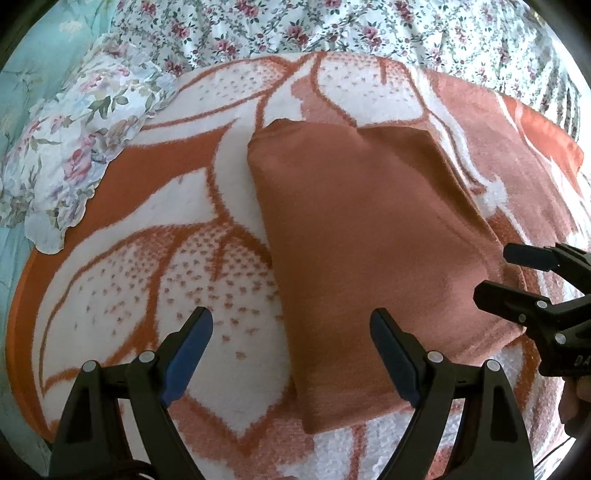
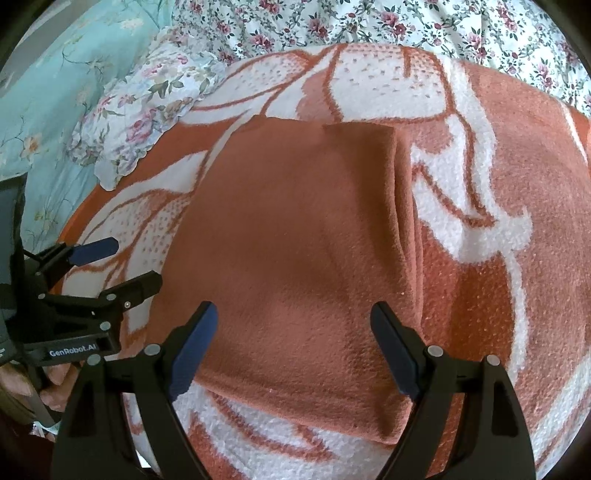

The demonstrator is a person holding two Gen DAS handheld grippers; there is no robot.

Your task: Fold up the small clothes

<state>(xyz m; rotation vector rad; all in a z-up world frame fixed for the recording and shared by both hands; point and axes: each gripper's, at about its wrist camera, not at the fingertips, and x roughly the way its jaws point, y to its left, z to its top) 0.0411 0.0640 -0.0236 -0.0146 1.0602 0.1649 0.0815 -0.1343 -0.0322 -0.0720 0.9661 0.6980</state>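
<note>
A rust-orange garment [image 1: 369, 236] lies folded into a long rectangle on an orange-and-white blanket [image 1: 147, 266]. It also shows in the right wrist view [image 2: 295, 240], with layered edges along its right side. My left gripper [image 1: 291, 350] is open and empty, hovering over the garment's near left edge. My right gripper [image 2: 295, 347] is open and empty above the garment's near end. The right gripper shows in the left wrist view [image 1: 495, 273] at the garment's right edge. The left gripper shows in the right wrist view [image 2: 129, 262] over the blanket, left of the garment.
A floral pillow [image 1: 70, 147] lies at the far left on a teal sheet [image 1: 37, 66]. A white floral bedspread [image 1: 332, 29] runs along the back. The blanket [image 2: 498, 221] extends to the right of the garment.
</note>
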